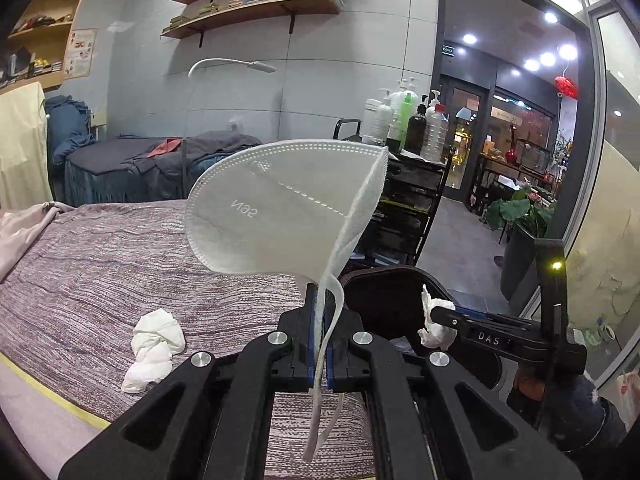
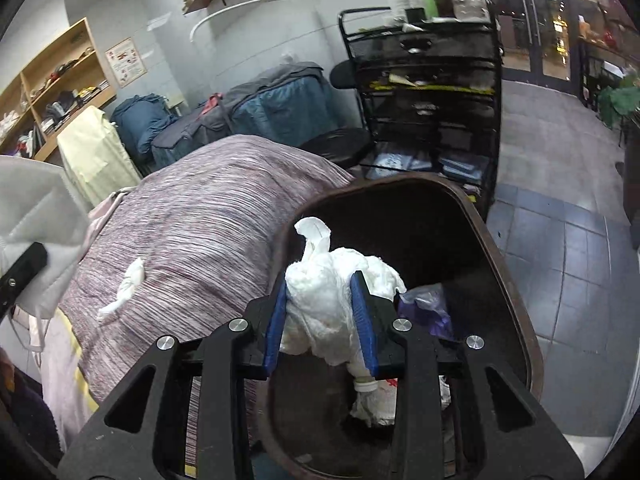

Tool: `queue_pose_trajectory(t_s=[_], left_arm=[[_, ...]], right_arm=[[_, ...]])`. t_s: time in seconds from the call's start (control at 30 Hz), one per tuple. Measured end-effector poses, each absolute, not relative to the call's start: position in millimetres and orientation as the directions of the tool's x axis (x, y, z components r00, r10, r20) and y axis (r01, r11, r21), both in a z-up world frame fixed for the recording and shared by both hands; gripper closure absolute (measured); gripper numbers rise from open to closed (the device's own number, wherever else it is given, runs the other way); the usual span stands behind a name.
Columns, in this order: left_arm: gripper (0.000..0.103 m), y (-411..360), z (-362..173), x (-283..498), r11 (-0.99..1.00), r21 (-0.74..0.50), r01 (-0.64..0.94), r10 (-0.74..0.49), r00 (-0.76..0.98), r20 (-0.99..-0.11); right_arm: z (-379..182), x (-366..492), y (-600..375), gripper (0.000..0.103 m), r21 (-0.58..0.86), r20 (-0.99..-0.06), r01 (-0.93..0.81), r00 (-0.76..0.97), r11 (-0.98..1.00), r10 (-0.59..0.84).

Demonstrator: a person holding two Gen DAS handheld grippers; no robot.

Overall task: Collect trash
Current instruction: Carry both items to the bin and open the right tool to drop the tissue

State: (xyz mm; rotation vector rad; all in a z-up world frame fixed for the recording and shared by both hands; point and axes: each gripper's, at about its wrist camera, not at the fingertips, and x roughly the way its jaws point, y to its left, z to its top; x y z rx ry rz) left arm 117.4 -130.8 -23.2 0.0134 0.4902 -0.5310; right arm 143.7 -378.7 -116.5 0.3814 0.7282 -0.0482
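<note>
My left gripper (image 1: pixel 320 300) is shut on the edge and strap of a white N95 face mask (image 1: pixel 280 208), which stands up above the striped bed cover (image 1: pixel 88 272). A crumpled white tissue (image 1: pixel 154 344) lies on the cover to the left; the same tissue (image 2: pixel 128 284) shows in the right wrist view. My right gripper (image 2: pixel 322 284) is shut on a wad of white tissue (image 2: pixel 328 292), held over the open dark brown trash bin (image 2: pixel 516 280). In the left wrist view, the right gripper (image 1: pixel 436 316) with its wad sits over the bin (image 1: pixel 384 300). Trash lies at the bin's bottom.
A black mesh trolley (image 2: pixel 432 80) with bottles on top stands behind the bin, next to a black stool (image 2: pixel 340 144). Grey tiled floor (image 2: pixel 560 240) lies to the right. A second bed with blue-grey covers (image 1: pixel 132 168) is at the back wall, under wooden shelves (image 1: pixel 256 4).
</note>
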Motion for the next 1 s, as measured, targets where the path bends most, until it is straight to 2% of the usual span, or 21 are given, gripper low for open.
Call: queue_pose_trajectory(t_s=[0.07, 0.1, 0.17, 0.2, 0.37, 0.67, 1.0], left_arm=[[0.099, -138, -25, 114, 0.859, -0.098, 0.502, -0.488, 0.746, -0.453], [0.099, -142, -25, 113, 0.857, -0.090, 0.508, -0.489, 0.745, -0.454], [0.099, -149, -27, 110, 0.851, -0.078, 0.520, -0.495, 0.741, -0.453], [0.099, -153, -28, 108, 0.849, -0.075, 0.523, -0.497, 0.741, -0.451], [0.099, -171, -31, 99, 0.837, -0.048, 0.544, -0.508, 0.743, -0.435], [0.099, -222, -47, 102, 0.777, -0.078, 0.625, -0.573, 0.649, -0.500], [0.099, -277, -84, 133, 0.728, -0.165, 0.666, -0.579, 0.468, -0.667]], right_arm=[[-126, 142, -387, 0.064, 0.335, -0.665, 0.208, 0.743, 0.919, 0.074], [-129, 142, -390, 0.053, 0.337, -0.669, 0.219, 0.740, 0.916, 0.069], [-138, 139, -397, 0.039, 0.346, -0.675, 0.247, 0.736, 0.905, 0.057], [-140, 138, -399, 0.038, 0.352, -0.675, 0.254, 0.735, 0.901, 0.056], [-149, 131, -408, 0.034, 0.365, -0.683, 0.280, 0.729, 0.888, 0.050], [-148, 111, -431, 0.034, 0.369, -0.671, 0.341, 0.741, 0.864, -0.006], [-142, 90, -455, 0.030, 0.385, -0.646, 0.398, 0.761, 0.833, -0.066]])
